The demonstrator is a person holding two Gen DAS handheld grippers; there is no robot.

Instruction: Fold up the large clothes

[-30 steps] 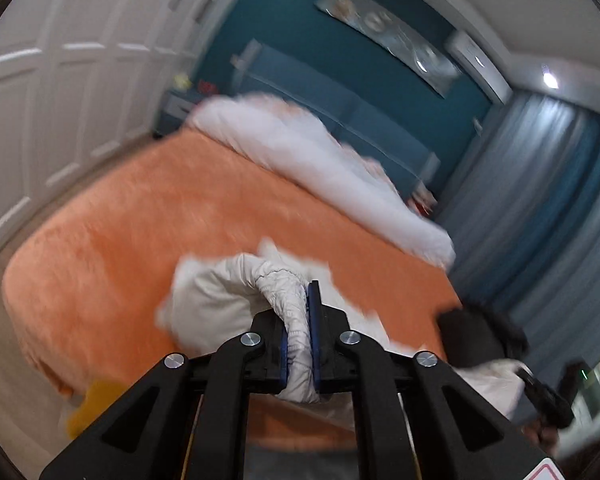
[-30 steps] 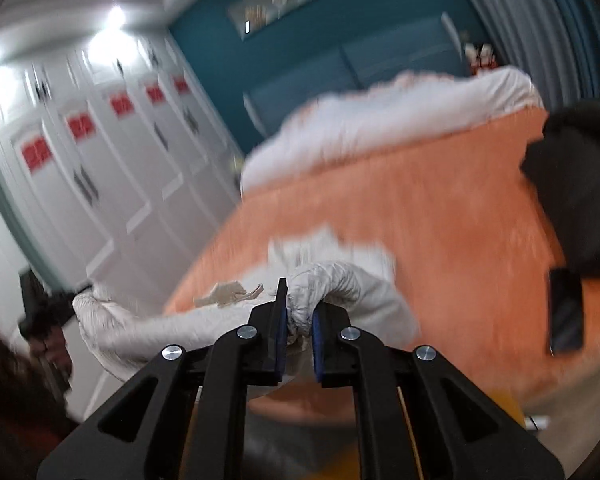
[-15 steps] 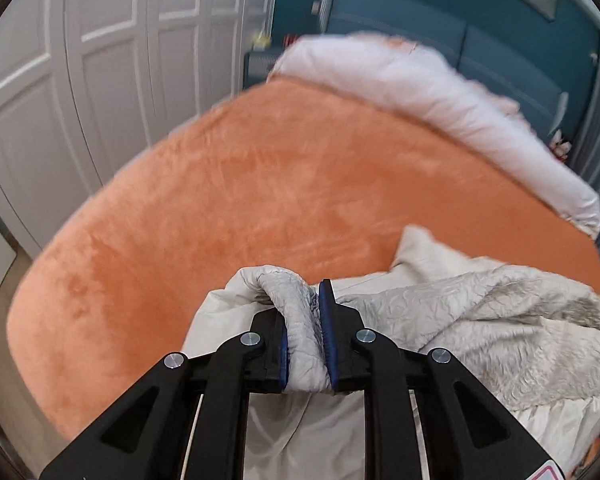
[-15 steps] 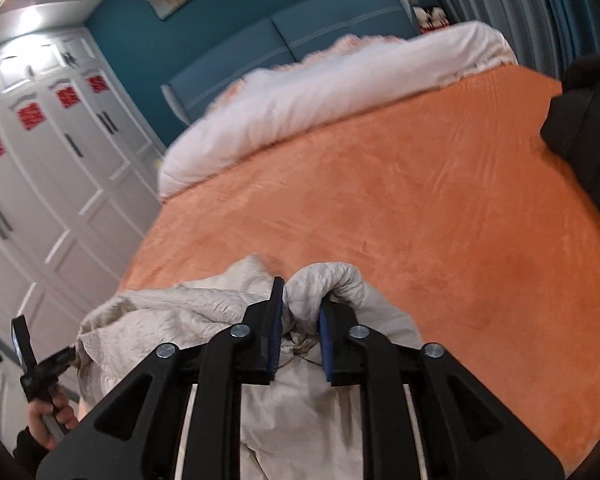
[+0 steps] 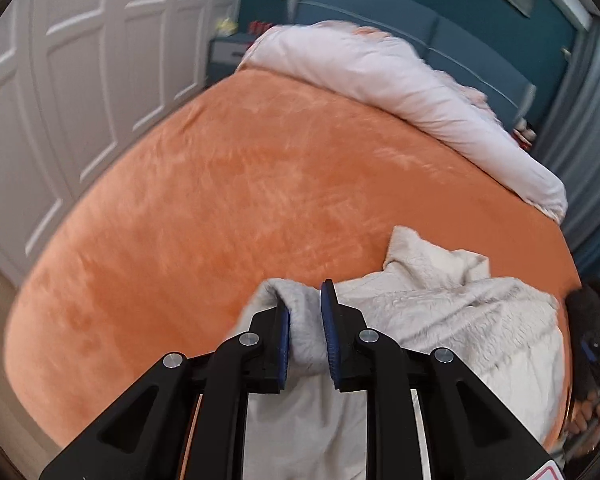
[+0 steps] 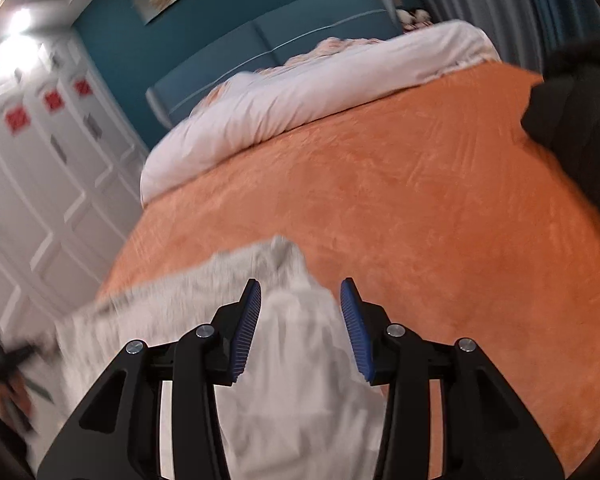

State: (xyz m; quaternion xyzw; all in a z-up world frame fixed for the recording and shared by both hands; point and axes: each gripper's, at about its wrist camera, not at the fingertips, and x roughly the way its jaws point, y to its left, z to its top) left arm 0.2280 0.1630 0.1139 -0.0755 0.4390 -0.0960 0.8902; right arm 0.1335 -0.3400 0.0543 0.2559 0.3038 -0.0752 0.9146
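Note:
A large cream-white fleecy garment (image 5: 440, 312) lies crumpled at the near edge of the orange bed (image 5: 240, 184). My left gripper (image 5: 304, 312) has its jaws a little apart with a fold of the garment still between the blue pads (image 5: 286, 332). In the right wrist view my right gripper (image 6: 300, 304) is open, and the garment (image 6: 292, 344) lies loose between and below its fingers on the orange bed (image 6: 420, 208).
A white duvet (image 5: 400, 92) is bunched at the head of the bed against a blue headboard (image 6: 284, 36). White wardrobe doors (image 5: 60, 92) stand on the left. A black garment (image 6: 580, 120) lies at the bed's right edge. Grey curtains (image 5: 588, 120) hang on the right.
Both grippers came down to the bed with the garment. My right gripper has opened and let the cloth go. My left gripper's jaws have widened around their fold.

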